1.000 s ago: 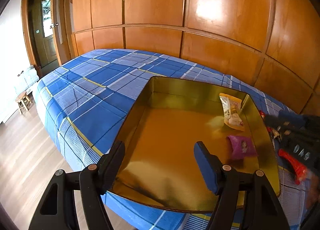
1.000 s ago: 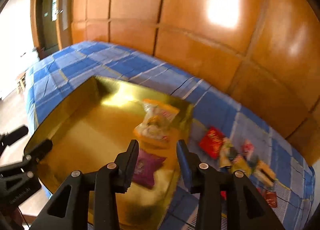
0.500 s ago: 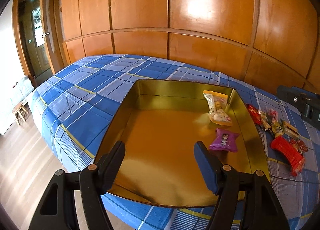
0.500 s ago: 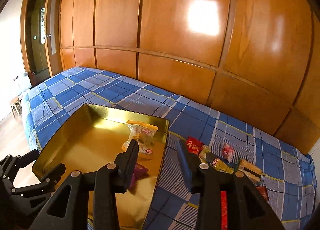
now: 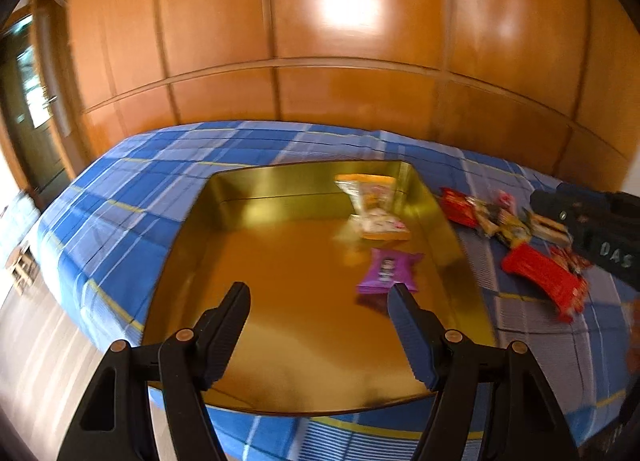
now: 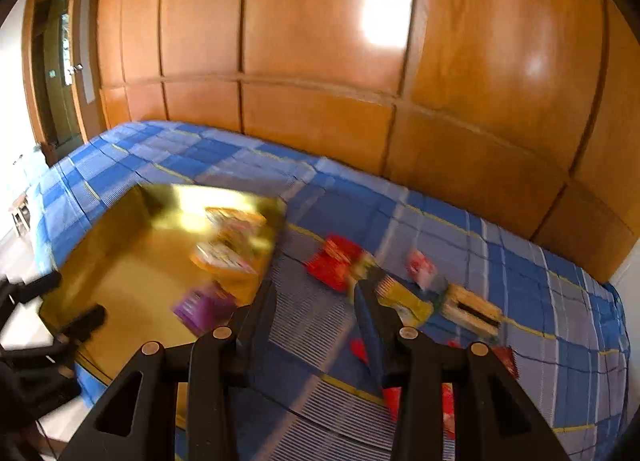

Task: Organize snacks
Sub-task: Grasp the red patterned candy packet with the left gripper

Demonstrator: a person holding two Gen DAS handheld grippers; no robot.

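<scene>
Left wrist view: the left gripper (image 5: 318, 297), jaws wide apart and empty, hangs over the gold tray (image 5: 188, 229); a purple packet (image 5: 386, 271) lies just ahead of its right finger, a yellow packet (image 5: 372, 205) farther ahead.

Right wrist view: the right gripper (image 6: 316, 299), jaws partly apart and empty, has swung off the tray to the loose snacks (image 6: 404, 285) on the blue plaid bed (image 6: 520, 261). Likely next: picking another snack.
</scene>
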